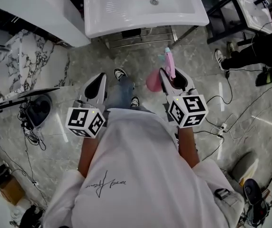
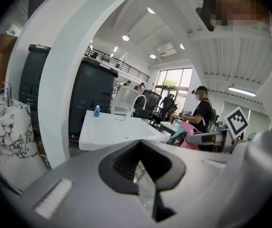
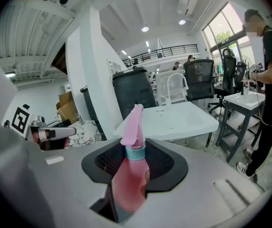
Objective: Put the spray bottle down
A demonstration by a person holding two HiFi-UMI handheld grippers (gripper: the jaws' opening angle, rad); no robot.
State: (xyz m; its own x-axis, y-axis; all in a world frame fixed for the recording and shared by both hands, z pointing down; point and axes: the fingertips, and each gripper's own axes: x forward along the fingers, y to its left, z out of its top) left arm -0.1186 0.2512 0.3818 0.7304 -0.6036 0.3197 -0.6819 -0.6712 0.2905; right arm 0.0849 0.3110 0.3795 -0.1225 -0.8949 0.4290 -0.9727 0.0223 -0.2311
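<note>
- Spray bottle [image 3: 126, 186], pink with teal collar, clamped in the right tongs [image 3: 129, 160], held in the air short of a white basin [image 3: 174, 120].
- Left tongs [image 2: 143, 170] pinched narrow, holding nothing.
- Only the left gripper view shows a small blue bottle [image 2: 96, 110] standing on the basin's rim.

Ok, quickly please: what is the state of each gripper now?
Left gripper: shut, holding nothing.
Right gripper: shut on the pink spray bottle.
</note>
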